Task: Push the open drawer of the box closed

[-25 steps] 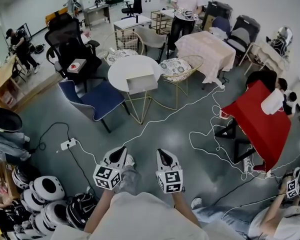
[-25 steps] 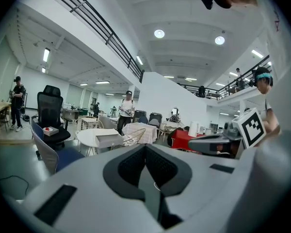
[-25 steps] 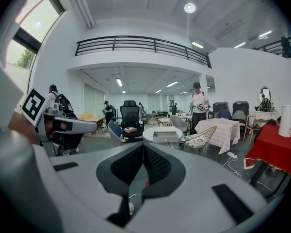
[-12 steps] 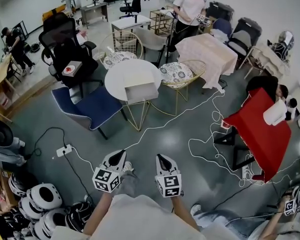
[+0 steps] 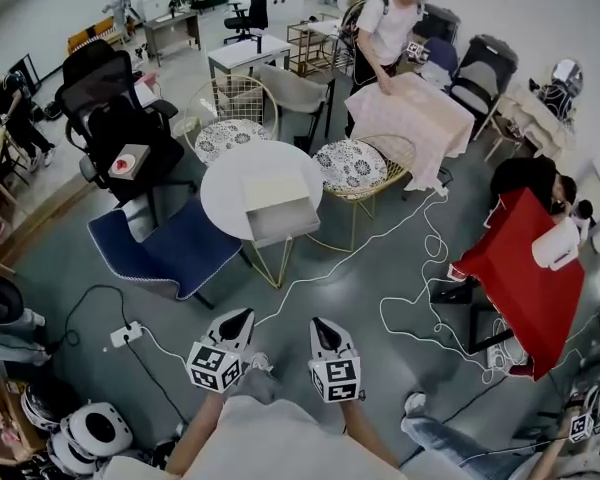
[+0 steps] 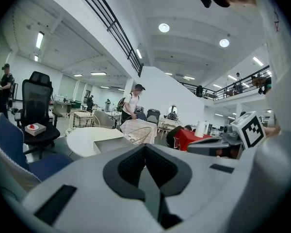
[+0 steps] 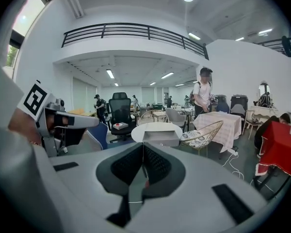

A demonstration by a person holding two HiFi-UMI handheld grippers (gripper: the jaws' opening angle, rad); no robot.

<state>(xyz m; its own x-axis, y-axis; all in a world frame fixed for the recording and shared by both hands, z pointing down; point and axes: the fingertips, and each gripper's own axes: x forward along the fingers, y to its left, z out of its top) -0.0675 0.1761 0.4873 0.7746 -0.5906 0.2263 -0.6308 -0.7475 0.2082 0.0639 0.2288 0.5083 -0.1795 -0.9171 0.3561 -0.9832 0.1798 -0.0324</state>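
A pale box (image 5: 278,206) stands on the round white table (image 5: 216,183), its drawer pulled out toward me past the table's near edge. Both grippers hover low in front of my body, well short of the table, over the grey floor. My left gripper (image 5: 242,314) is shut and empty, and my right gripper (image 5: 318,324) beside it is shut and empty too. In the left gripper view the box (image 6: 106,143) shows beyond the closed jaws (image 6: 145,147). In the right gripper view the box (image 7: 157,137) sits straight ahead above the closed jaws (image 7: 143,145).
A blue chair (image 5: 160,248) stands left of the table and a wire chair with a patterned cushion (image 5: 355,163) right of it. White cable (image 5: 320,258) snakes over the floor. A red table (image 5: 525,258) is at right, helmets (image 5: 90,433) at lower left. A person (image 5: 390,28) leans over a cloth-covered table behind.
The table and box have come nearer and lower in the head view. The person at the back has moved to the cloth-covered table. Both grippers stay shut in the same pose.
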